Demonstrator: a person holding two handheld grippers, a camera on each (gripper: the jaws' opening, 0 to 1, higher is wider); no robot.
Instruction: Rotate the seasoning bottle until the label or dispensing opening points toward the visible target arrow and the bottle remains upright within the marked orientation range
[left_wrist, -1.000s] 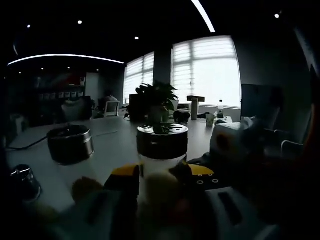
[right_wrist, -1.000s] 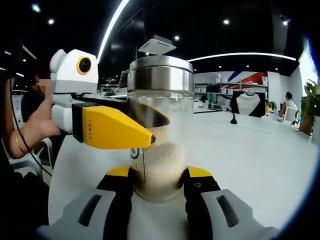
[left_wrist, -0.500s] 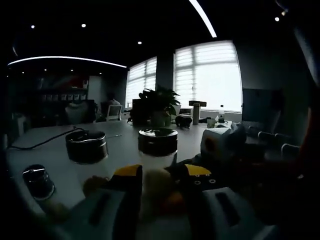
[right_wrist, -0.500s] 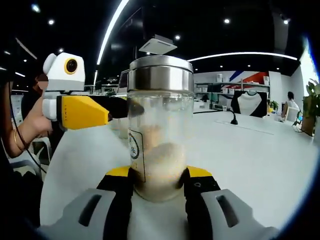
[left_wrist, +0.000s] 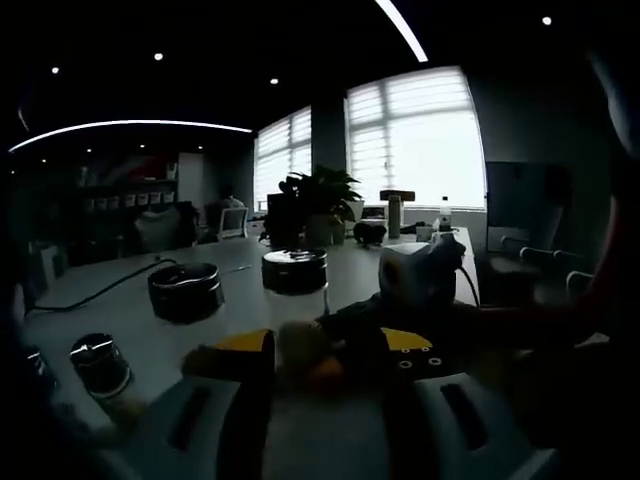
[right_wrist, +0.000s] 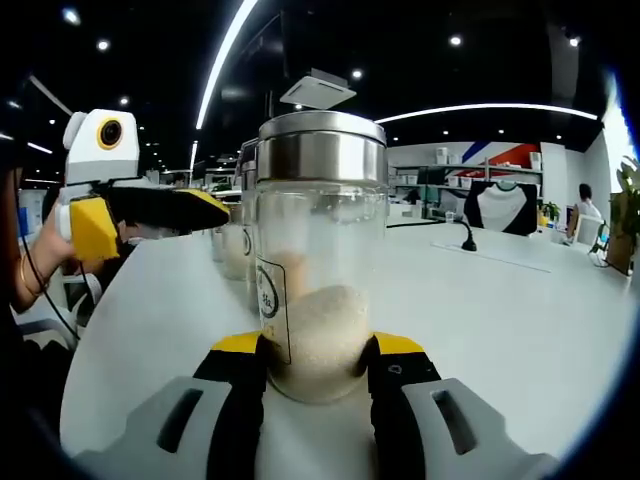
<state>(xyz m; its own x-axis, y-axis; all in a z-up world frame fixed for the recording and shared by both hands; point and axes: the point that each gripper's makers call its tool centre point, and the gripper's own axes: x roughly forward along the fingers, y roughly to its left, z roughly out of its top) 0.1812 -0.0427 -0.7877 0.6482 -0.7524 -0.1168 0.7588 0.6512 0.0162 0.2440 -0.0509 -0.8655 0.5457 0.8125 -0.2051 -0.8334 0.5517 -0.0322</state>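
In the right gripper view, the left gripper (right_wrist: 205, 203) hangs at the far left above the white table (right_wrist: 520, 300), held in a person's hand (right_wrist: 45, 255); its yellow-and-black jaws point toward the seasoning bottle (right_wrist: 320, 250) but stop short of it, and whether they are spread or pressed together cannot be told from this angle. Between that gripper and the bottle, further jars (right_wrist: 232, 245) stand on the table, partly hidden. At centre the seasoning bottle stands upright, a glass jar with a brushed metal lid, pale granules filling its lower part and a label strip on its left side. The right gripper (right_wrist: 318, 365) pinches the bottle's base, one yellow-tipped jaw against each side. Right of the bottle, a black cable (right_wrist: 468, 240) runs across the table.

In the dim left gripper view, two metal-lidded jars (left_wrist: 100, 362) and (left_wrist: 186, 291) stand left of the seasoning bottle (left_wrist: 295, 285), which rises upright beyond the left gripper (left_wrist: 325, 352), whose jaws stand apart with nothing between them. Just right of the bottle sits the right gripper's white body (left_wrist: 418, 275). A potted plant (left_wrist: 318, 200) stands behind, before bright windows
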